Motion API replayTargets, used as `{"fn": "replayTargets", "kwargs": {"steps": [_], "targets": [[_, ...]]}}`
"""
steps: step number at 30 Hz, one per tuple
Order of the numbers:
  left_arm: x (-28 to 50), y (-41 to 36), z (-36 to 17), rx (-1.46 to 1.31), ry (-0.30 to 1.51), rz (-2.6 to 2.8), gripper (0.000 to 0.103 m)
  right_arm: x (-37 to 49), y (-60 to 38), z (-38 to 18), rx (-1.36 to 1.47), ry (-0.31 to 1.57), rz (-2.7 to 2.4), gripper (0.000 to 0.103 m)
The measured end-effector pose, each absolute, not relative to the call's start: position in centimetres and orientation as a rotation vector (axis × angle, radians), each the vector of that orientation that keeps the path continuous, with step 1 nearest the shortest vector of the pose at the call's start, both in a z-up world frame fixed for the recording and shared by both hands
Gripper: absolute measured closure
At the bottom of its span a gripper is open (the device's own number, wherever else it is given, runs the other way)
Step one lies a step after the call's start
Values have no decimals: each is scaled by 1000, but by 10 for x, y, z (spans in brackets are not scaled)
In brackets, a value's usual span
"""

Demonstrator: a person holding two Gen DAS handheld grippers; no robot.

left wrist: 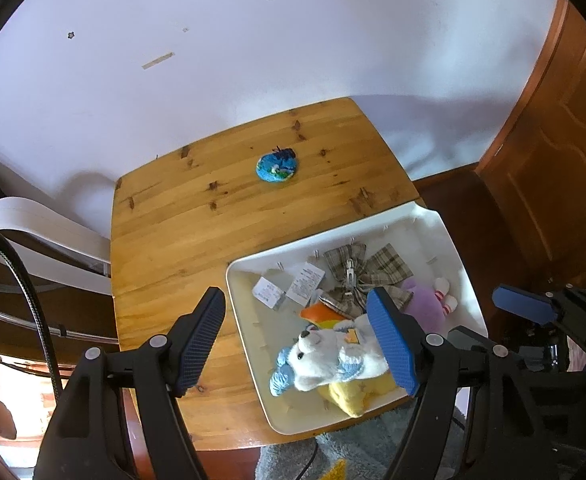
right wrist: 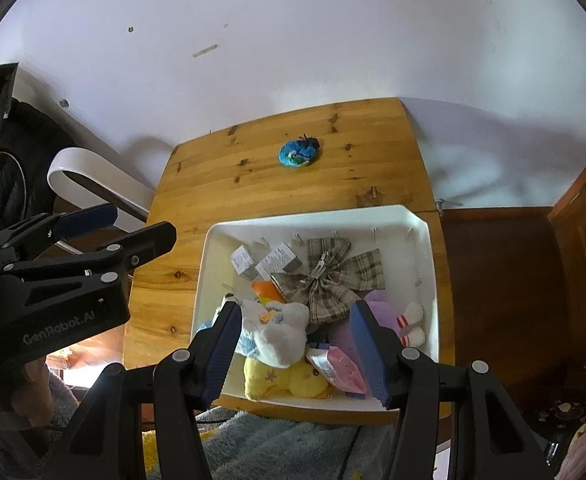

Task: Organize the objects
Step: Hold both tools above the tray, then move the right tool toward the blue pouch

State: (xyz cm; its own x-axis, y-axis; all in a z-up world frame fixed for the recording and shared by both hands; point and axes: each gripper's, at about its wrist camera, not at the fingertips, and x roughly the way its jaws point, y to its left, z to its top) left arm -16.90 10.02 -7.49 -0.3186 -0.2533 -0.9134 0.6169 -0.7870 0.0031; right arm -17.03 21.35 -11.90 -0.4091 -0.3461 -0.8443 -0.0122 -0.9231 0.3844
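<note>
A white bin (left wrist: 445, 236) (right wrist: 425, 236) sits on the near right of the wooden table (left wrist: 197, 216) (right wrist: 213, 184). It holds a white plush bear (left wrist: 325, 356) (right wrist: 281, 332), a yellow plush (right wrist: 285, 380), a purple plush (left wrist: 425, 300) (right wrist: 389, 312), a plaid bow (left wrist: 357, 276) (right wrist: 329, 276), a pink packet (right wrist: 337, 372) and small boxes (left wrist: 289, 284) (right wrist: 265, 260). A blue round pouch (left wrist: 277, 166) (right wrist: 299, 152) lies alone at the far side. My left gripper (left wrist: 297, 340) is open and empty above the bin's near left corner. My right gripper (right wrist: 297, 352) is open and empty over the bin's near edge.
A white chair back (left wrist: 45, 236) (right wrist: 93, 176) stands left of the table. A white wall is behind, a brown wooden door (left wrist: 553, 168) at the right. A grey fluffy rug (right wrist: 253, 440) lies below the table's near edge.
</note>
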Motion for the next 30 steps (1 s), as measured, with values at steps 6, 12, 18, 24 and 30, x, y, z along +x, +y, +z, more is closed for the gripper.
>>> {"fn": "replayTargets", "kwargs": {"steps": [6, 12, 18, 24, 30], "targets": [[-167, 95, -68, 1342, 431, -2145, 26, -184, 212, -110, 1562, -500, -2442, 46], [-164, 83, -66, 1318, 430, -2159, 26, -199, 207, -101, 1549, -479, -2454, 46], [-161, 70, -62, 1285, 422, -2169, 26, -216, 203, -93, 1541, -448, -2459, 46], [-161, 55, -61, 1267, 426, -2168, 26, -236, 200, -89, 1550, -431, -2468, 46], [-161, 39, -59, 1237, 421, -2170, 25, -263, 196, -84, 1560, -399, -2481, 46]]}}
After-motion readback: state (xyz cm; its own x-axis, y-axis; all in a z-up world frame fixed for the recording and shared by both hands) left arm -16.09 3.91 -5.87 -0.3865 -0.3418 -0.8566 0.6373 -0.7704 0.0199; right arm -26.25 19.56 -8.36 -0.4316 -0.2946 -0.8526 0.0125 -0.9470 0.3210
